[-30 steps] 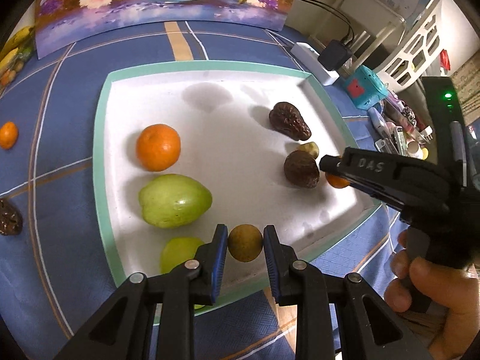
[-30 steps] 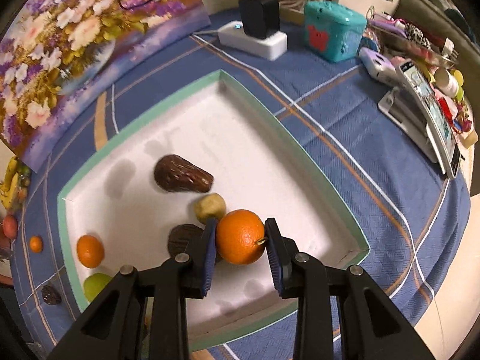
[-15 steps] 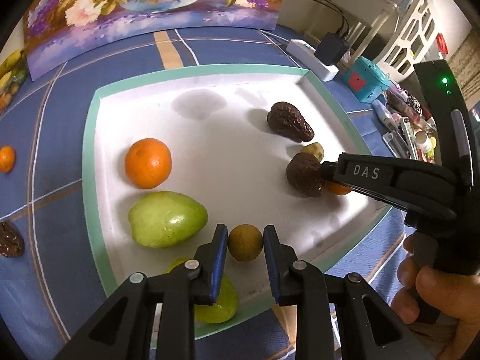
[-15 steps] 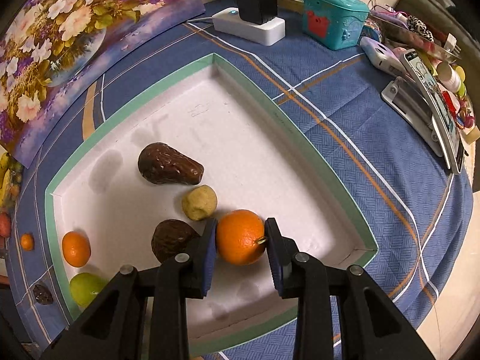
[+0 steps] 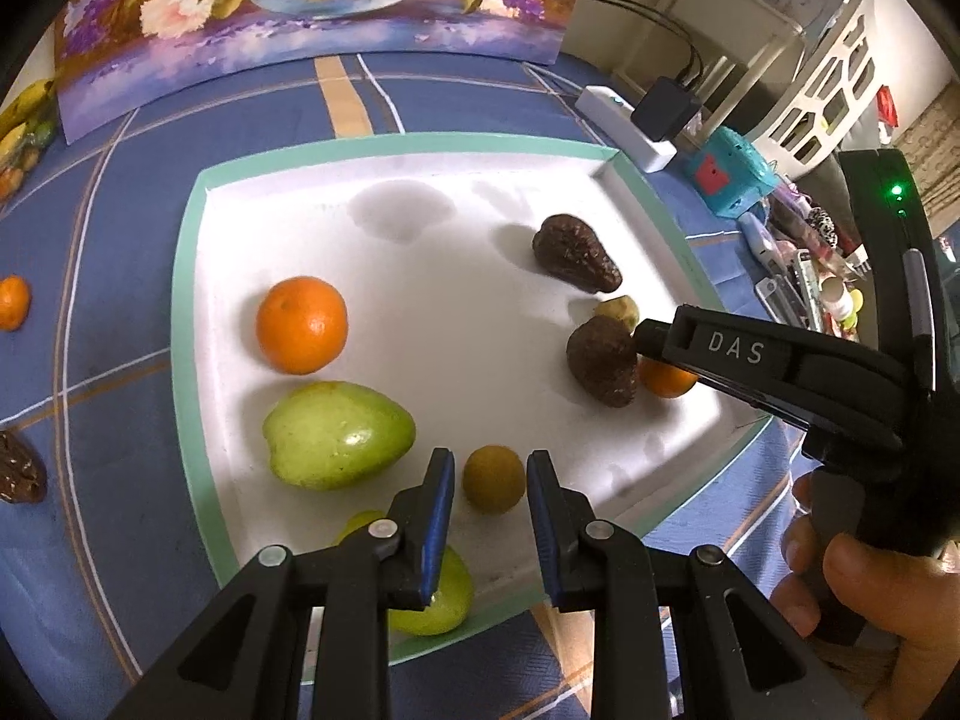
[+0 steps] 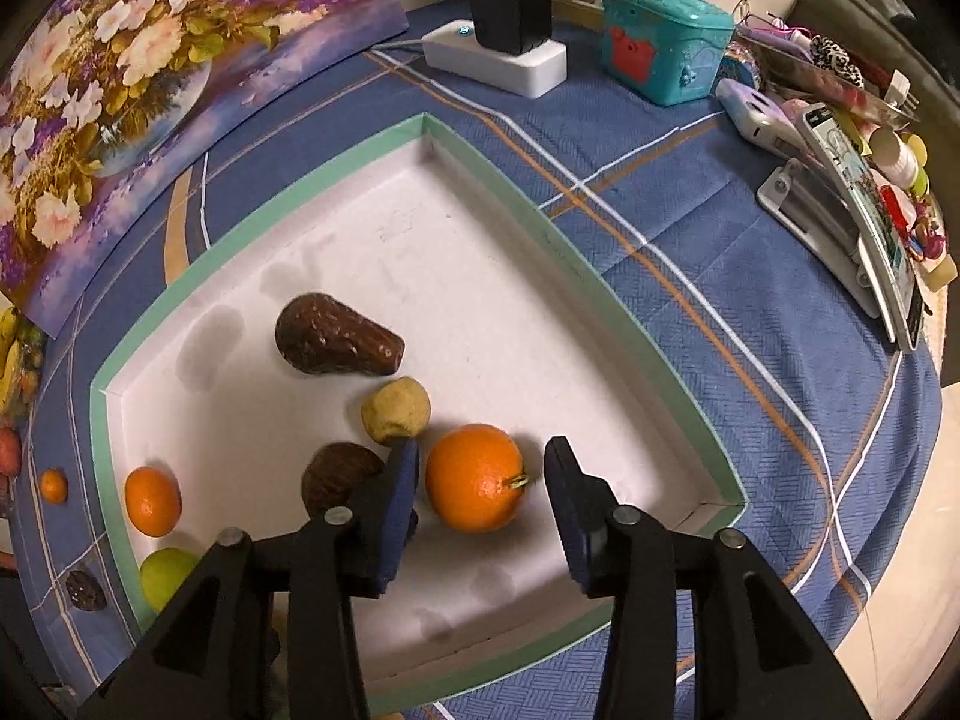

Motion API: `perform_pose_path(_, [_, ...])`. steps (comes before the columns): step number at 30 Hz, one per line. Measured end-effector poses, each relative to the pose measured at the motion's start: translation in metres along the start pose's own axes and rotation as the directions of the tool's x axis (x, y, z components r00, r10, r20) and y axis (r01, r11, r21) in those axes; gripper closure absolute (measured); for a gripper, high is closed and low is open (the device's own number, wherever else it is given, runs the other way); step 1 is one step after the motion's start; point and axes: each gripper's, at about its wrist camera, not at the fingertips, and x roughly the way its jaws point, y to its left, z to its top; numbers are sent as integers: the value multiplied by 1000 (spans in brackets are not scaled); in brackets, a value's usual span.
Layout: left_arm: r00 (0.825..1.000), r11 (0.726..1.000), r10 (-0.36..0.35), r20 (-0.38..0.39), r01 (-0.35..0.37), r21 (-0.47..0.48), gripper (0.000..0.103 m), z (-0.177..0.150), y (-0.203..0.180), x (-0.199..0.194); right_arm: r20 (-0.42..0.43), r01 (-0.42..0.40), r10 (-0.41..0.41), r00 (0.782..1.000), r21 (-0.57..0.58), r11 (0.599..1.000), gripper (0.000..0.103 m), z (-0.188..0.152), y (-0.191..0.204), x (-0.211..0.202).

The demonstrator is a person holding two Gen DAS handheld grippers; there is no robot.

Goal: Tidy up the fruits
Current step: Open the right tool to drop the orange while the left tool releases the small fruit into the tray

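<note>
Right tool (image 6: pixel 477 483): jaws parted, a visible gap on each side of the large orange (image 6: pixel 474 477), which sits on the tray floor. I read this as just let go, not gripped. Brown round fruit (image 6: pixel 339 477) touches the left finger's outer side at 9 o'clock; pale yellow fruit (image 6: pixel 396 411) at 11 o'clock; long brown fruit (image 6: pixel 336 345) beyond it.

Left tool (image 5: pixel 487 495): jaws parted around the small tan fruit (image 5: pixel 493 479), daylight on both sides, fruit resting on the tray. No grip here either.

Outward from the left tool: big green fruit (image 5: pixel 339 435) at 10 o'clock, second orange (image 5: pixel 302 324) past it, a smaller green fruit (image 5: pixel 435 594) low against the near rim, partly behind the left finger.

Step in hand, my judgement: placing into the white tray (image 5: pixel 186 300); 2 fruits set down. Next move calls for backing both tools straight off without nudging, since round fruit would likely roll, then going for strays outside the tray: small orange (image 5: pixel 12 311) and dark brown fruit (image 5: pixel 21 468), both at 9 o'clock on the cloth.

Surface: counter under a blue plaid cloth (image 6: pixel 690 312). Room: flower painting (image 6: pixel 120 90) propped at 11 o'clock, power strip with charger (image 6: pixel 504 54), teal box (image 6: pixel 666 48), clutter at 2 o'clock.
</note>
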Motion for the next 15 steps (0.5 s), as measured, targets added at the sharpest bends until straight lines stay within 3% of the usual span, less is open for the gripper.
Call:
perform_pose_path(10, [998, 999, -17, 68, 19, -31, 75, 6, 8, -30, 91, -18, 21, 996, -30, 999, 58, 4, 5, -35])
perform_pose_path(15, [995, 989, 26, 101, -11, -146, 75, 8, 40, -45, 114, -32, 37, 993, -49, 998, 58, 3, 13, -44])
